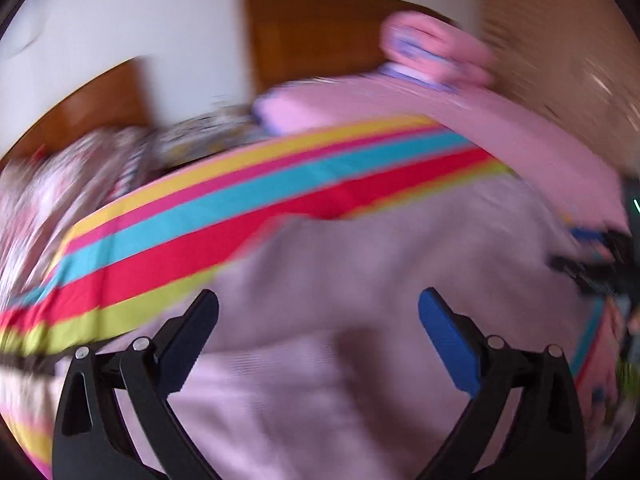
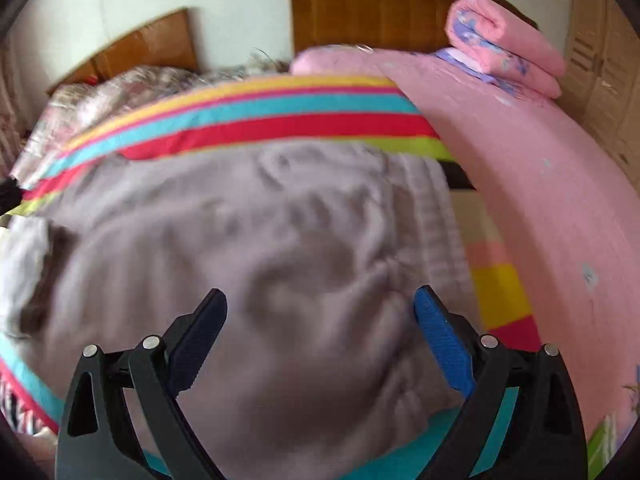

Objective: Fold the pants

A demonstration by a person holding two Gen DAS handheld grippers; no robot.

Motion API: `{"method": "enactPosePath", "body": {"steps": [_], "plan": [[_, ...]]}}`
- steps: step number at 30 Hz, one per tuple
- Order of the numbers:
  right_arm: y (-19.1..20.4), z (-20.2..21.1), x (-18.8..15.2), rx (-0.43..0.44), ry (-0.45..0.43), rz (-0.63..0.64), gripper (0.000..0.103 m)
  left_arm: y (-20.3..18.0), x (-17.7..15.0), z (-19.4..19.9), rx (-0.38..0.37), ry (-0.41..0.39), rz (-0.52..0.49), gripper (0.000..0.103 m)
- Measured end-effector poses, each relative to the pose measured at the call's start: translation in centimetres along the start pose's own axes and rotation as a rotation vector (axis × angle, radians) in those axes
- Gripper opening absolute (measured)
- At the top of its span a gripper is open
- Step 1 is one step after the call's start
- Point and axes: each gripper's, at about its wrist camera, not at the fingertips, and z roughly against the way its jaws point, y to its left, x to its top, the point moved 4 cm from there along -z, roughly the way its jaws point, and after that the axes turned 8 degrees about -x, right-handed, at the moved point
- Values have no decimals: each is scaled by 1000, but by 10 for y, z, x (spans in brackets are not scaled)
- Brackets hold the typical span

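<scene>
Pale lilac-grey pants (image 2: 248,248) lie spread and wrinkled on a bright striped sheet (image 2: 256,120); their ribbed waistband (image 2: 436,216) runs down the right side in the right wrist view. My right gripper (image 2: 320,304) hovers open just above the cloth, nothing between its fingers. The left wrist view is motion-blurred. There the pants (image 1: 360,272) fill the lower middle, and my left gripper (image 1: 318,306) stands open above them, holding nothing. The other gripper (image 1: 592,268) shows as a dark blur at the right edge.
A pink bedspread (image 2: 528,184) runs along the right side, with a folded pink quilt (image 2: 500,44) stacked at its far end. A floral blanket (image 2: 120,92) lies at the back left. Wooden headboards (image 2: 360,4) and a white wall stand behind the bed.
</scene>
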Motion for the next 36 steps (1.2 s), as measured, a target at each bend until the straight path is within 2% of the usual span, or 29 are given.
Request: {"method": "enactPosePath", "body": {"steps": [2, 5, 8, 9, 12, 15, 17, 20, 21, 24, 27, 31, 33, 35, 36], "plan": [[-2, 0, -3, 6, -14, -4, 92, -34, -12, -25, -55, 58, -64, 100], [-2, -2, -4, -7, -24, 12, 92, -58, -29, -44, -96, 117, -108, 100], [-8, -4, -3, -18, -32, 14, 92, -68, -44, -55, -85, 139, -149, 102], [-12, -3, -2, -30, -37, 0, 92, -65, -47, -54, -97, 124, -127, 102], [-48, 10, -5, -55, -52, -119, 92, -57, -49, -59, -165, 156, -57, 102], [-95, 43, -20, 115, -117, -349, 92, -61, -50, -59, -156, 151, -66, 102], [-120, 56, -42, 157, -112, -473, 92, -61, -50, -58, -157, 148, -63, 102], [-131, 56, -71, 230, -64, -593, 92, -61, -49, -58, -158, 142, -61, 102], [-131, 53, -80, 269, -53, -635, 91, -61, -49, -59, -157, 140, -61, 102], [-121, 46, -83, 299, -40, -672, 82, -60, -48, -59, -156, 135, -62, 102], [-99, 44, -70, 344, -39, -629, 81, -60, -48, -57, -155, 132, -62, 102], [-71, 22, -63, 353, 79, -590, 81, -60, -48, -56, -151, 141, -61, 102], [-64, 21, -61, 350, 97, -590, 81, -60, -44, -48, -165, 153, -37, 100], [-55, 22, -61, 402, 137, -599, 81, -62, -29, -25, -215, 80, -35, 100], [-53, 22, -61, 416, 147, -598, 81, -60, -16, -7, -202, 18, -52, 101]]}}
